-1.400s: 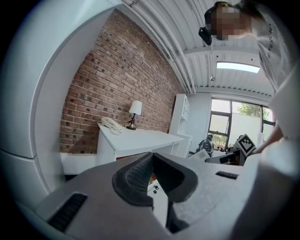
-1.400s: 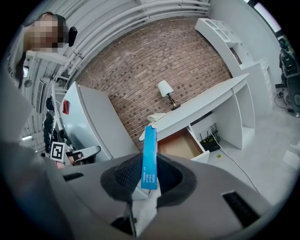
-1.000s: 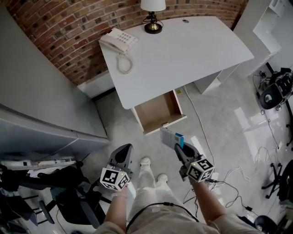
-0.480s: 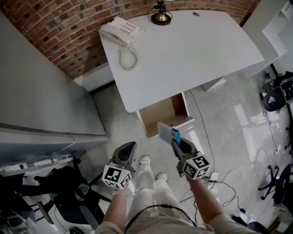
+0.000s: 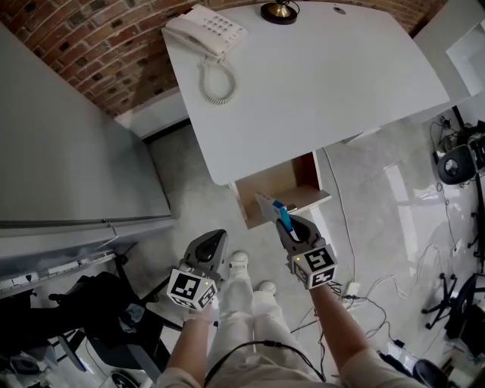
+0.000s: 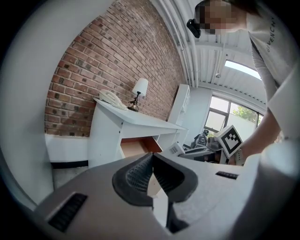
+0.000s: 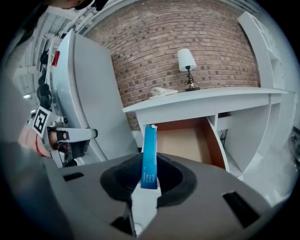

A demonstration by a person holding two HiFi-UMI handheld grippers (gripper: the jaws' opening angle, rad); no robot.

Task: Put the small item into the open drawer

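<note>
The small item is a thin blue-and-white box (image 5: pixel 271 210); my right gripper (image 5: pixel 286 225) is shut on its lower end. It stands upright between the pads in the right gripper view, the box (image 7: pixel 150 157) held by the gripper (image 7: pixel 150 177). The box hangs just in front of the open wooden drawer (image 5: pixel 276 186) under the white desk (image 5: pixel 318 83). That drawer (image 7: pixel 183 144) looks empty. My left gripper (image 5: pixel 213 244) is lower left over the floor, jaws shut on nothing, as the left gripper (image 6: pixel 152 174) view shows.
A white telephone (image 5: pixel 206 32) and a lamp base (image 5: pixel 280 10) sit on the desk. A tall grey cabinet (image 5: pixel 68 159) stands to the left. Cables (image 5: pixel 356 292) trail on the floor to the right, with a dark chair (image 5: pixel 98 311) lower left.
The desk and drawer have drawn closer in the head view. My right gripper has carried the box forward to the drawer's front edge. The left gripper has stayed low and shut.
</note>
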